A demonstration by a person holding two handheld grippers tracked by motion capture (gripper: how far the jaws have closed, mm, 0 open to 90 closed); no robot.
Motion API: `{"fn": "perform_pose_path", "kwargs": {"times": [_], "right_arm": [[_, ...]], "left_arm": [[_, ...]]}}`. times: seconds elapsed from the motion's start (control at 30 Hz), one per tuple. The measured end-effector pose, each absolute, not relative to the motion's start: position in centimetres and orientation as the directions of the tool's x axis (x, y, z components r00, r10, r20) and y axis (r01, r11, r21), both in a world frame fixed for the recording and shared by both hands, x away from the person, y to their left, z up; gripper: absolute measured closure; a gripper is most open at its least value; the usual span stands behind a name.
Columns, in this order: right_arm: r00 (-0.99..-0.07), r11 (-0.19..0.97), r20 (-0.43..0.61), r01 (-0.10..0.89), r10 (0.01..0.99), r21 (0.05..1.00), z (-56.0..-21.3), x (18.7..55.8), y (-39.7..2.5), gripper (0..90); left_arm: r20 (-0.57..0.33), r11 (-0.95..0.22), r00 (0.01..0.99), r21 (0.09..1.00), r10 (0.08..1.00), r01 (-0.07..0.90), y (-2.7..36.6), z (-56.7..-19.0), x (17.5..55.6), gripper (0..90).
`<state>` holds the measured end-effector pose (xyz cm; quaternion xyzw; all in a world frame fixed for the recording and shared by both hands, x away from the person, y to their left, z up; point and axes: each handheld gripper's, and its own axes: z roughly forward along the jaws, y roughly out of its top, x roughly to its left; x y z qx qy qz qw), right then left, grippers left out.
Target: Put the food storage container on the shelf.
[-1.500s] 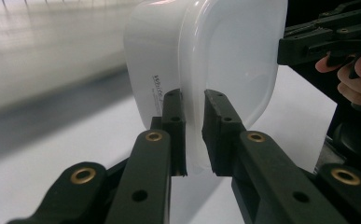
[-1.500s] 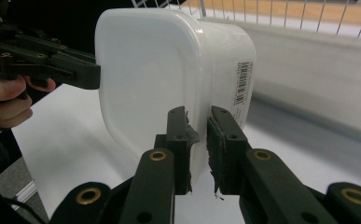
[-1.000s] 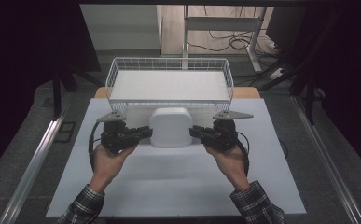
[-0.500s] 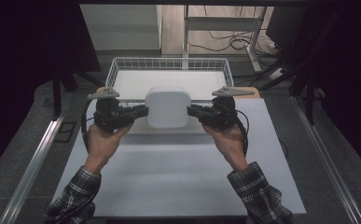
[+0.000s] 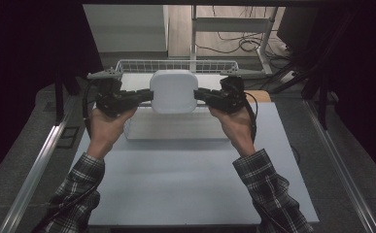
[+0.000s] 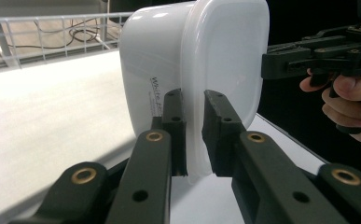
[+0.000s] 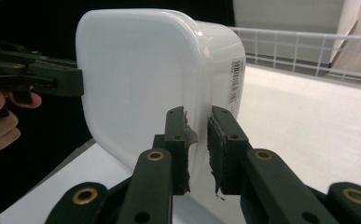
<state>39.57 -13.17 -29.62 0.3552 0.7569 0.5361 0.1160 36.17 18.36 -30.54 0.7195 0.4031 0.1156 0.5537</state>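
A white plastic container (image 5: 174,91) with a lid hangs in the air above the near edge of the white wire basket (image 5: 127,64). My left gripper (image 5: 145,94) is shut on the rim at its left side, and my right gripper (image 5: 200,94) is shut on the rim at its right side. In the left gripper view the container (image 6: 201,70) stands tall with its rim pinched between the black jaws (image 6: 194,135), and the other gripper (image 6: 318,58) shows beyond it. In the right gripper view the container (image 7: 145,79) carries a barcode label, and my gripper (image 7: 197,144) clamps its rim.
The wire basket has a flat white floor (image 6: 43,116) and sits at the far end of the grey-white table (image 5: 185,179). A metal rail (image 5: 35,170) runs along the left of the table, and cables lie on the floor (image 5: 234,43) behind.
Both grippers have lifted the container off the table and carried it away from the person, up over the near edge of the basket.
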Motion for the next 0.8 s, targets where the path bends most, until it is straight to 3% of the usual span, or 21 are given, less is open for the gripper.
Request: {"fn": "perform_pose_path", "kwargs": {"times": [0.4,0.8], "right_arm": [[-0.683,0.167,0.209,0.441,0.699,0.882,-29.5,42.2,-12.9,76.9],[-0.662,0.151,0.233,0.469,0.712,0.87,-30.0,43.6,-12.4,73.3]], "left_arm": [[-0.292,-0.062,0.618,0.872,0.73,0.486,17.8,-30.8,38.9,78.5],[-0.305,-0.054,0.616,0.868,0.726,0.494,17.4,-31.3,40.1,63.2]]}}
